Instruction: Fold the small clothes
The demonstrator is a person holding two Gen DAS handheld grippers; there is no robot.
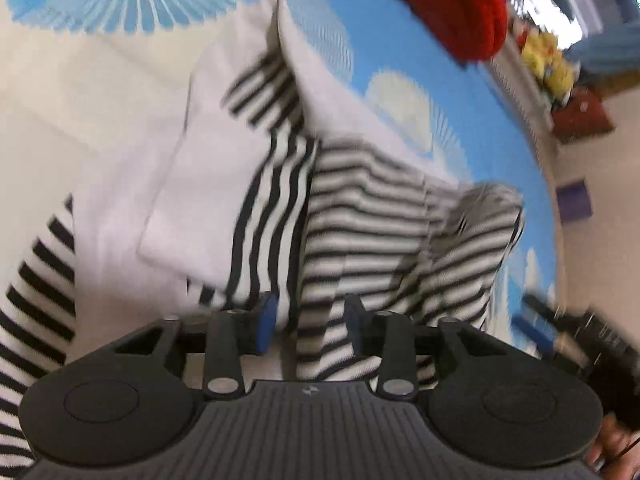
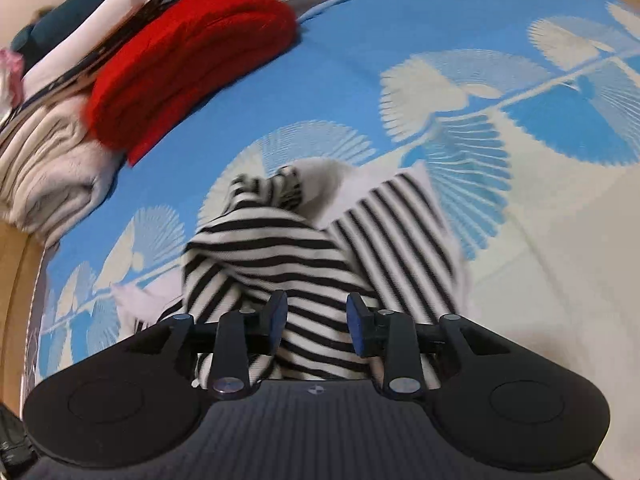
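One striped garment (image 2: 276, 256) with white panels lies rumpled on the blue patterned bed cover (image 2: 440, 20), partly doubled over but not yet a neat packet. Both the left hand-held gripper (image 1: 310, 322) and right hand-held gripper (image 2: 316, 322) hang over it, jaws apart, clamping nothing. Folded clothes, a red knit (image 2: 188, 56) among them, sit stacked nearby.

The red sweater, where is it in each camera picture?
Left wrist view: the red sweater is at the top, right of the middle, partly cut off by the top edge.
Right wrist view: the red sweater lies folded at the upper left, beside a pile of pale clothes.
Shared landmark: the striped garment on the blue and white sheet.
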